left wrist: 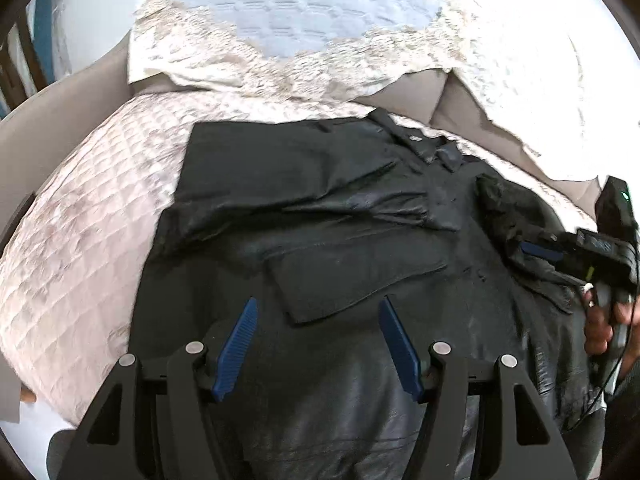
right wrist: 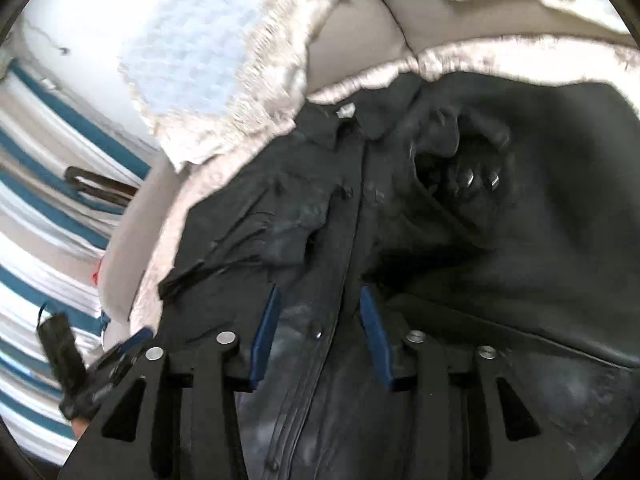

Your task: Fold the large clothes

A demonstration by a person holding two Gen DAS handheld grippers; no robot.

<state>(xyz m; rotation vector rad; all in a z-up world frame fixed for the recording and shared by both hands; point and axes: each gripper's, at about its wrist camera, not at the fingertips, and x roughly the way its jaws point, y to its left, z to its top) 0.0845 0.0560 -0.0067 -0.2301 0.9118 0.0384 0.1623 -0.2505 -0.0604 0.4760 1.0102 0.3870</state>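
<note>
Leather, black and slightly glossy: the jacket (left wrist: 320,220) I am working on lies spread across a pale quilted cushion (left wrist: 80,220), front up, with its collar (left wrist: 420,140) at the far end. From the left wrist view I see one sleeve (left wrist: 312,196) folded across the chest, and below it a pocket flap (left wrist: 356,276) lying flat. In the right wrist view the button placket (right wrist: 344,264) runs down the middle of the picture, and the other sleeve's cuff opening (right wrist: 460,184) gapes to the right of it, bunched up with two small metal snaps showing inside.

My left claw (left wrist: 318,344) hovers over the lower part of the jacket with its blue pads (left wrist: 240,344) spread wide and nothing between them; they do not press on the leather. My right claw (right wrist: 320,332) is released as well, its pads (right wrist: 264,332) standing apart on either side of the placket with only the jacket surface beneath. In the left view the right claw appears at the right edge, over the bunched sleeve, with the person's hand (left wrist: 600,324) on its handle.

Beyond the cushion lies a cream lace-edged cover (left wrist: 300,40) over beige upholstery (left wrist: 404,92). Blue-and-white striped fabric (right wrist: 48,200) fills the left side of the right view.
</note>
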